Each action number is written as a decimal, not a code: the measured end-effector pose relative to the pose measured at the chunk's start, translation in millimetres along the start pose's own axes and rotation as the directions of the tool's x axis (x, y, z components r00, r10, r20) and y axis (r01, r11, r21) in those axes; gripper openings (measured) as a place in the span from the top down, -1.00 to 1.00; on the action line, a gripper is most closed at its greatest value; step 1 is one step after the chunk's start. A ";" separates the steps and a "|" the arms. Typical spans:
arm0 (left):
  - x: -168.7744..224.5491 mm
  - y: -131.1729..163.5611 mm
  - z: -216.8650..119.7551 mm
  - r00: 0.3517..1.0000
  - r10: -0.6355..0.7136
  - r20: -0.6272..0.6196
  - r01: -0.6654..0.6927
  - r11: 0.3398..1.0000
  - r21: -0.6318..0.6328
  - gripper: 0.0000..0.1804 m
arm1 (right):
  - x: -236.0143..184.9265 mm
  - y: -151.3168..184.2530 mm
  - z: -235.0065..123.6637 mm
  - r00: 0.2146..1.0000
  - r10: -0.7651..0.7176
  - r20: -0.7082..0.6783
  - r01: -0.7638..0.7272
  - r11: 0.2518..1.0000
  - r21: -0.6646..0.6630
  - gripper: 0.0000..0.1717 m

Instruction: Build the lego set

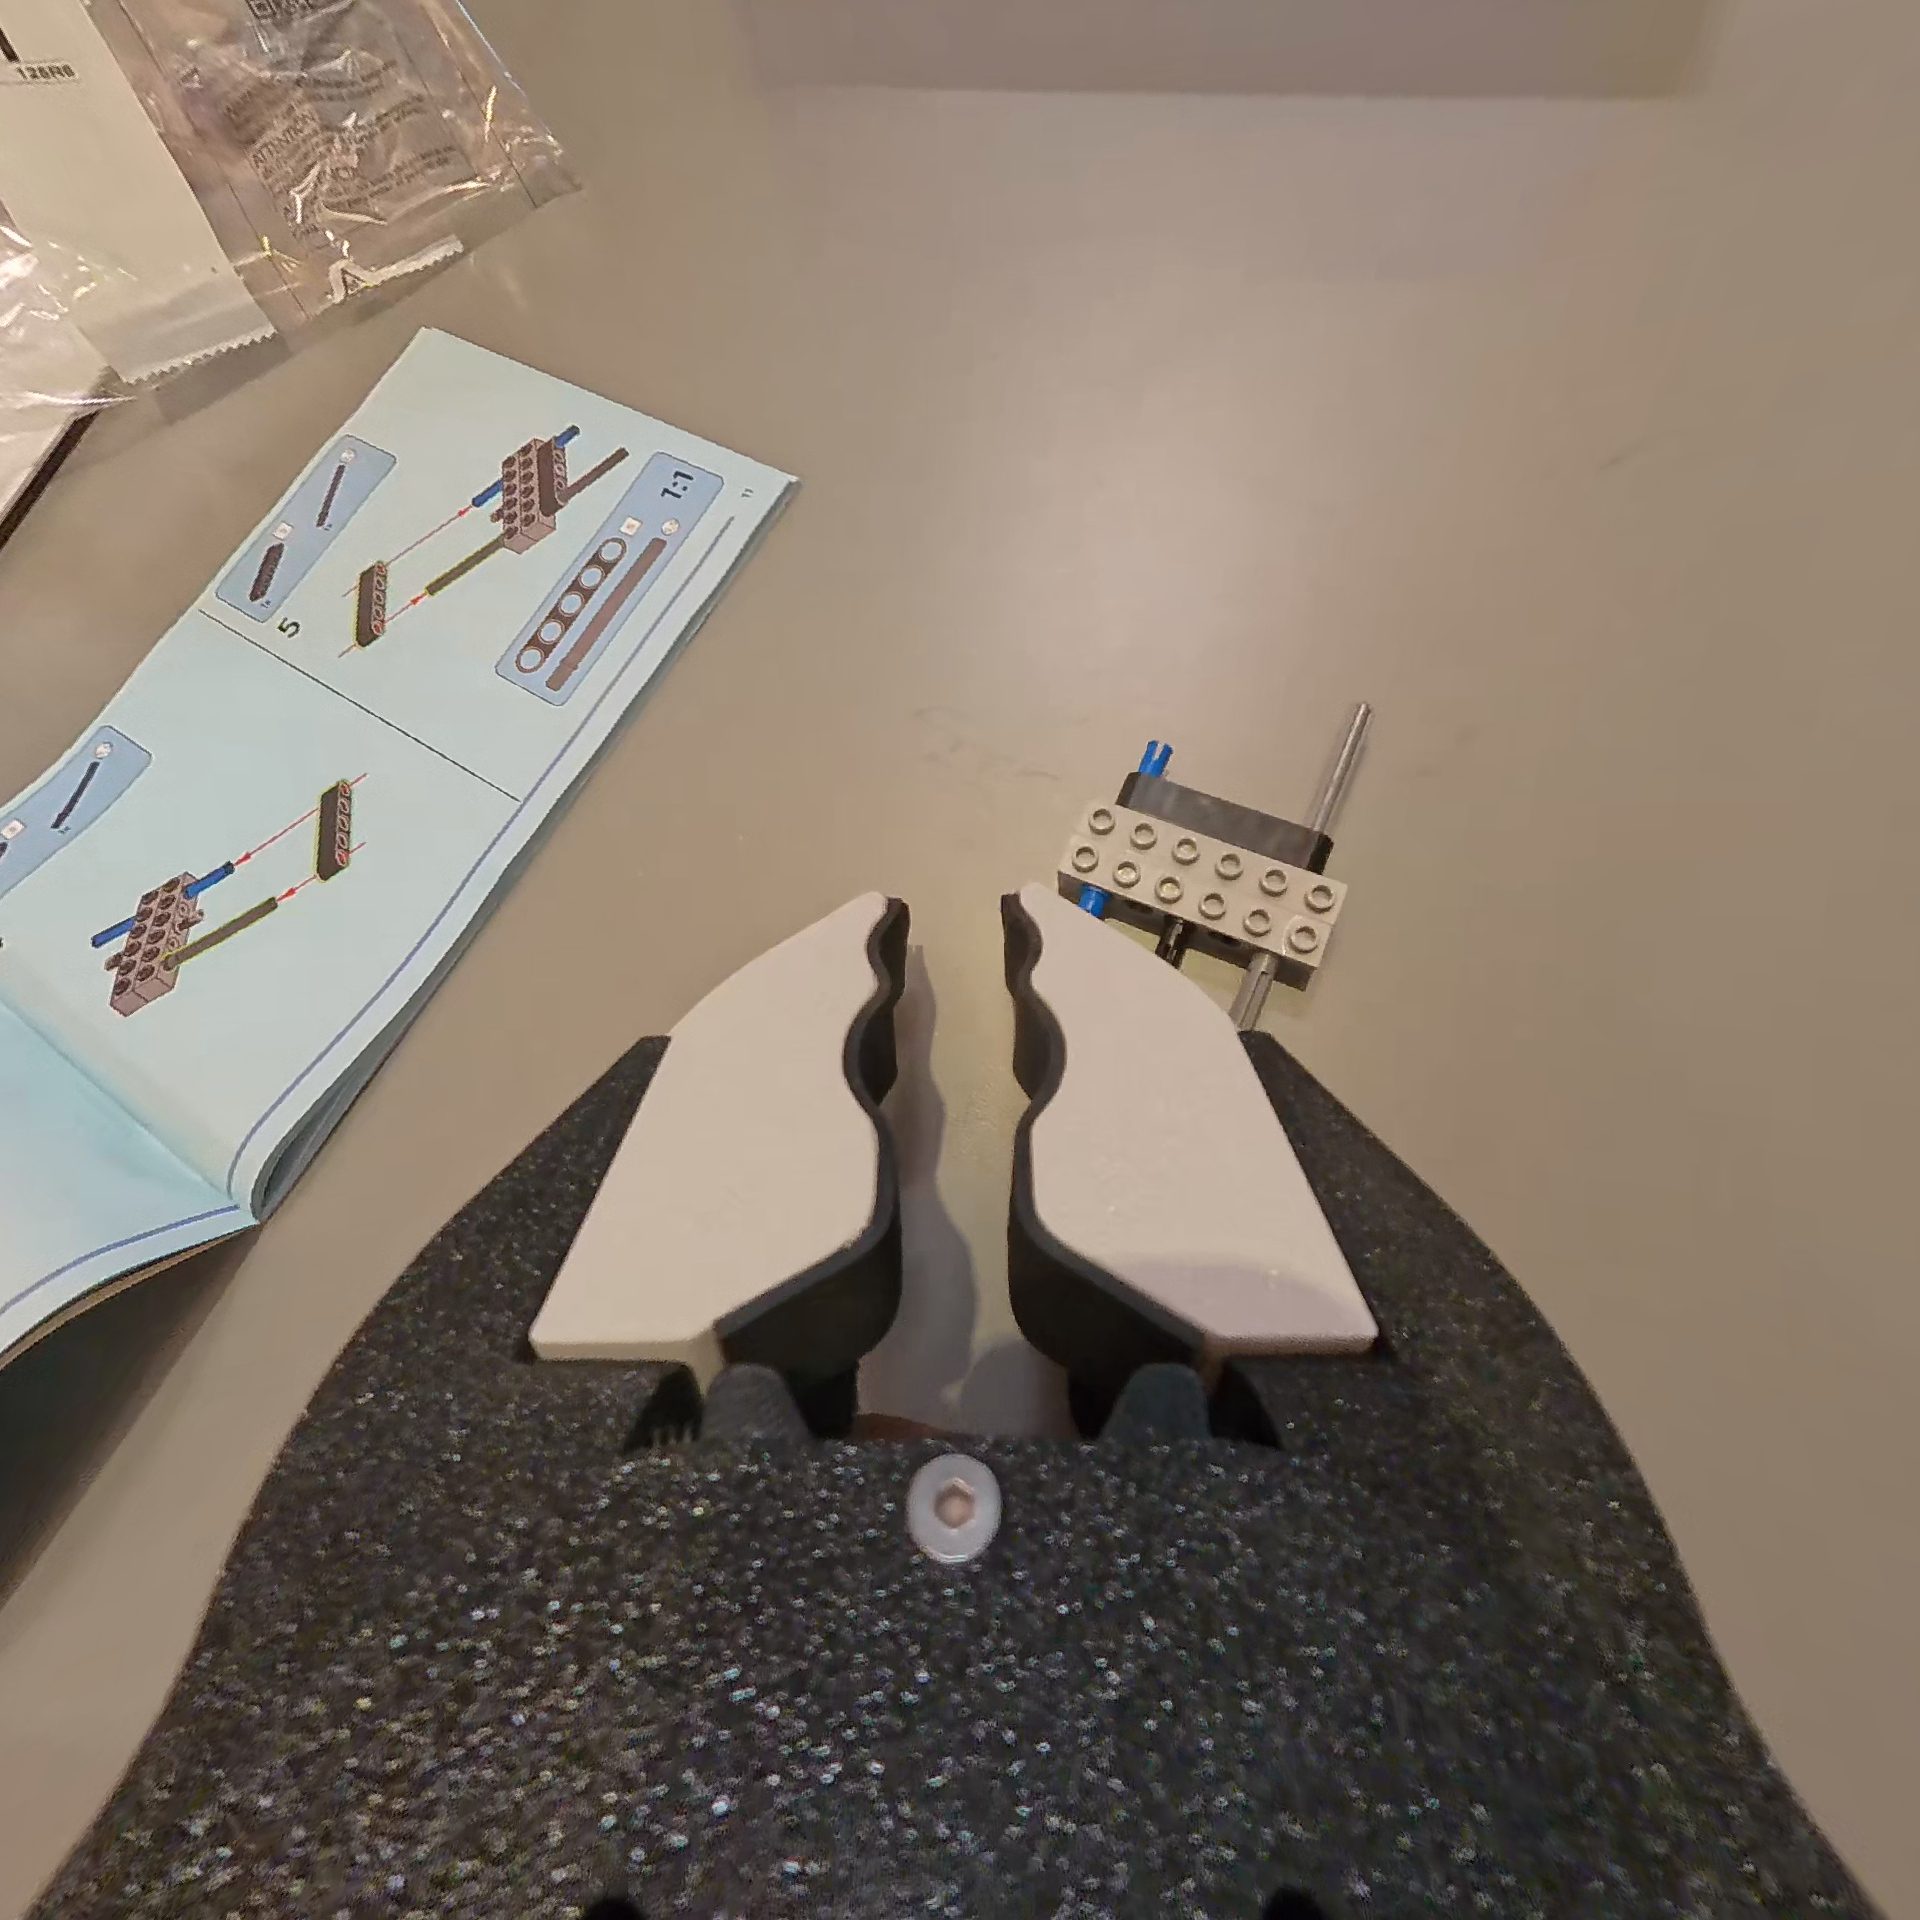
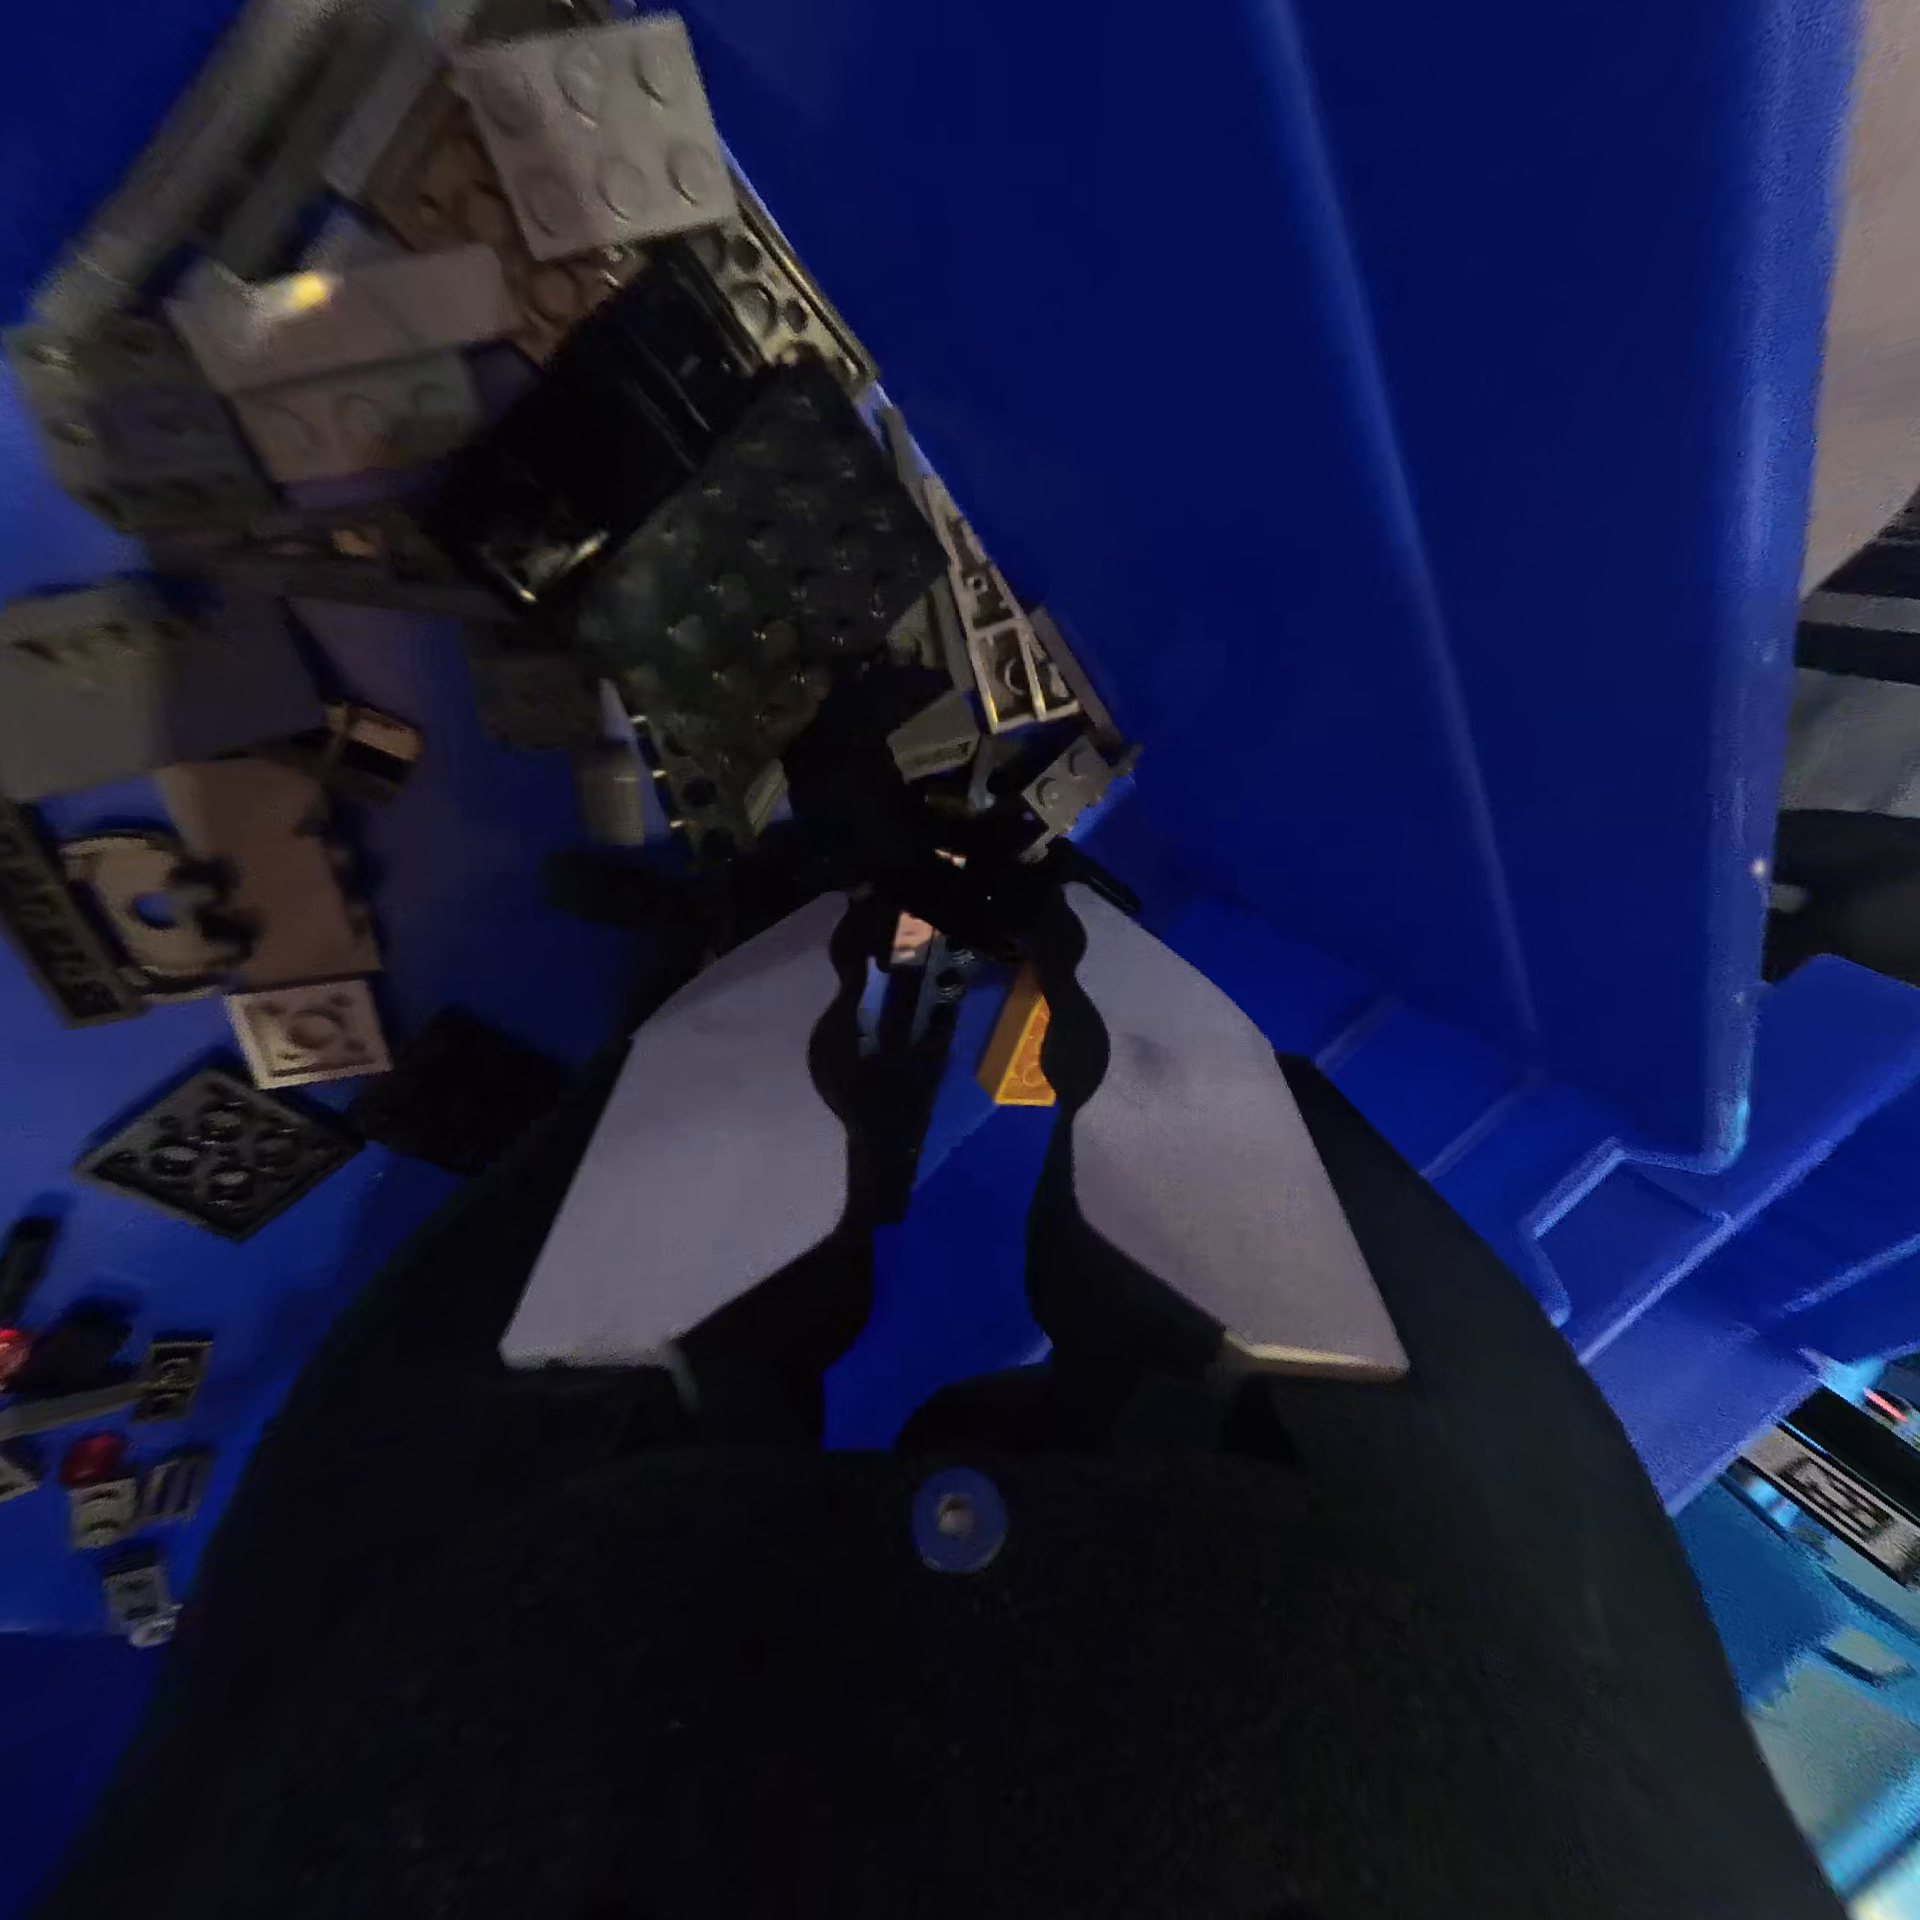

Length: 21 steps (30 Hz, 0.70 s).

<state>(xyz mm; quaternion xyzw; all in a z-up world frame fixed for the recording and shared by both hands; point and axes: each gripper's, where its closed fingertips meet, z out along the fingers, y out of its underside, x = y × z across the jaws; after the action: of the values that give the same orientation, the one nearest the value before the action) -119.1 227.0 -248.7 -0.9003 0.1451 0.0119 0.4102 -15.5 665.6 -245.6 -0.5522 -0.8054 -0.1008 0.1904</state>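
In the left wrist view my left gripper [image 1: 954,914] hovers low over a beige table [image 1: 1351,416], jaws apart with only bare table between them. A small assembly [image 1: 1195,883] of light grey studded bricks, a black beam, blue pins and a grey axle sits just right of the right fingertip, not touched. In the right wrist view my right gripper [image 2: 961,920] reaches into a blue bin [image 2: 1299,416], jaws apart. A thin black beam [image 2: 914,1039] and a small orange piece [image 2: 1023,1049] lie between the fingers. Dark pieces crowd the tips, blurred.
An open light blue instruction booklet [image 1: 364,779] lies left of the left gripper, with clear plastic bags [image 1: 343,156] beyond it. In the bin, a heap of grey and black bricks [image 2: 727,582] lies ahead and a black plate [image 2: 218,1153] to the left. The bin's wall rises on the right. The grippers' ends are close to 45 cm from one another. My left tips are about 40 cm from the black plate [image 2: 218,1153], my right tips only 10 cm.
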 end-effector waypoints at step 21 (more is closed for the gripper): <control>1.4 2.0 2.2 1.000 0.014 0.000 -0.014 1.000 -0.020 0.80 | -14.8 6.0 4.3 0.990 -0.016 0.140 0.020 0.999 -0.028 0.86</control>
<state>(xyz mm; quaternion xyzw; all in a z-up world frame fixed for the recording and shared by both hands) -118.1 227.1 -251.8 -0.9032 0.1512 0.0165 0.4014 -6.1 656.8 -255.9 -0.5535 -0.8200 -0.0754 0.1245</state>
